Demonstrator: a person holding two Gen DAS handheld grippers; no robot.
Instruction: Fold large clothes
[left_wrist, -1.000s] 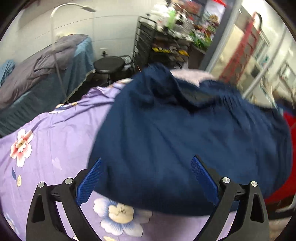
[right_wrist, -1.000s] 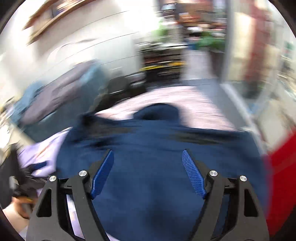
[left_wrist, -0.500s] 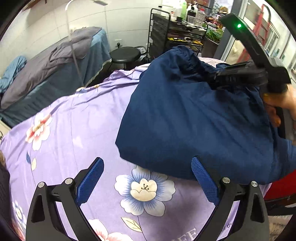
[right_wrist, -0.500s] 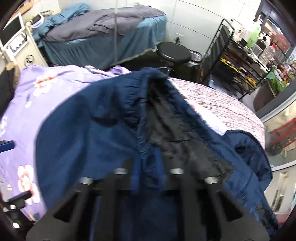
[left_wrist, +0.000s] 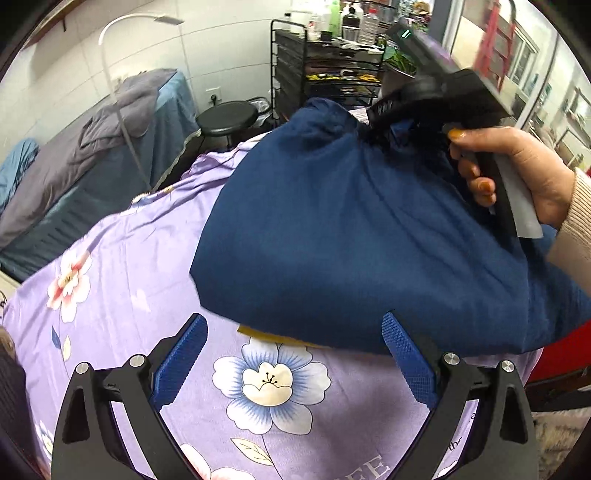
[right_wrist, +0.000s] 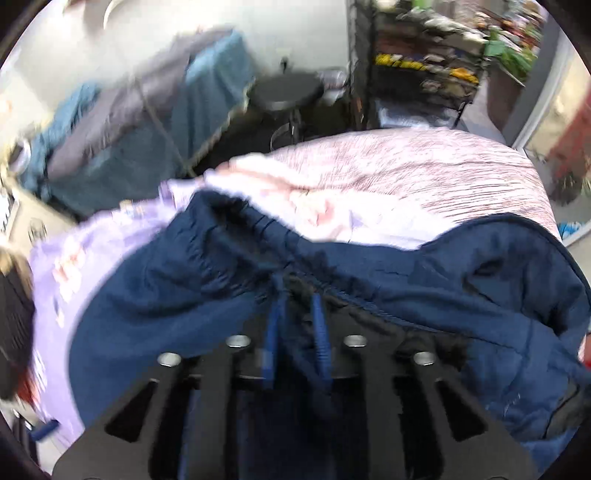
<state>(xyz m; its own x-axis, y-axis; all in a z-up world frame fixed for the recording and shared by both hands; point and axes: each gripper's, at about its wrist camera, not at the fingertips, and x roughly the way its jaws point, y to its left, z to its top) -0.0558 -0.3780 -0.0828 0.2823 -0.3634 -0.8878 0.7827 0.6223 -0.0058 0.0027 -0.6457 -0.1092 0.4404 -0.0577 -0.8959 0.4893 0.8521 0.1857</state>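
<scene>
A large dark blue padded jacket (left_wrist: 351, 236) lies bunched on a purple flowered bedsheet (left_wrist: 122, 280). My left gripper (left_wrist: 291, 350) is open and empty, just in front of the jacket's near edge, where a yellow strip (left_wrist: 266, 334) peeks out. My right gripper (right_wrist: 297, 295) is shut on the jacket's gathered elastic hem (right_wrist: 236, 236) and holds it up. In the left wrist view the right gripper (left_wrist: 373, 129) pinches the jacket's far top edge, with the hand (left_wrist: 517, 166) behind it.
A pink ribbed blanket (right_wrist: 406, 166) lies beyond the jacket. A black stool (left_wrist: 227, 118), a massage bed with grey and teal covers (left_wrist: 92, 155), a white floor lamp (left_wrist: 118, 85) and a black shelf cart (left_wrist: 328, 70) stand behind the bed. Something red (left_wrist: 561, 350) is at the right edge.
My right gripper has shut on the jacket's hem and lifted it. My left gripper has drawn back from the jacket and stays open.
</scene>
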